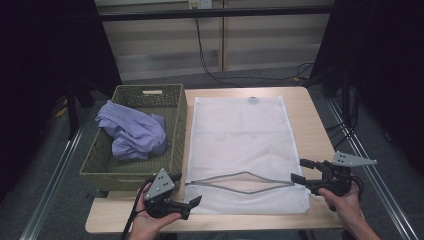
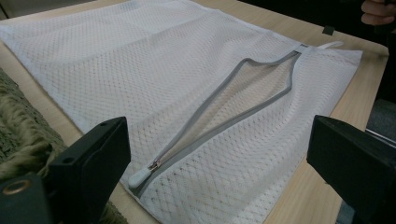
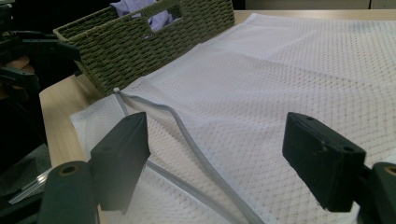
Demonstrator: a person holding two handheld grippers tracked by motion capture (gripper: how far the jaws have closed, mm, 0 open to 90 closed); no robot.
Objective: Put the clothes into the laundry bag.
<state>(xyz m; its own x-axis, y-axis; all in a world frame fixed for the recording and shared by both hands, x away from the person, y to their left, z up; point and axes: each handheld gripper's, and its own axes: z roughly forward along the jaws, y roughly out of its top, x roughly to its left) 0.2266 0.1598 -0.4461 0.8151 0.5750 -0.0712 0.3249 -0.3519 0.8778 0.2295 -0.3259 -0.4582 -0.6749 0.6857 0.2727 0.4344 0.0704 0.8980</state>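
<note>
A white mesh laundry bag (image 1: pixel 240 145) lies flat on the wooden table (image 1: pixel 305 115). Its grey zipper (image 1: pixel 240 181) gapes open near the front edge. The white zipper pull (image 2: pixel 140 176) rests at the bag's left corner. My left gripper (image 1: pixel 186 190) stands open at that corner, jaws apart with nothing between them. In the left gripper view the left gripper (image 2: pixel 217 135) faces the bag (image 2: pixel 154 70) and the zipper (image 2: pixel 243 102). My right gripper (image 1: pixel 302 170) is open at the bag's right front corner. The right gripper (image 3: pixel 219 140) has the zipper (image 3: pixel 187 135) lying beyond its jaws.
An olive woven basket (image 1: pixel 175 130) stands left of the bag, holding a crumpled lavender cloth (image 1: pixel 132 131). Its handled end wall (image 3: pixel 140 42) rises beyond the bag, with the cloth (image 3: pixel 159 16) peeking over it. Cables run along the floor behind the table.
</note>
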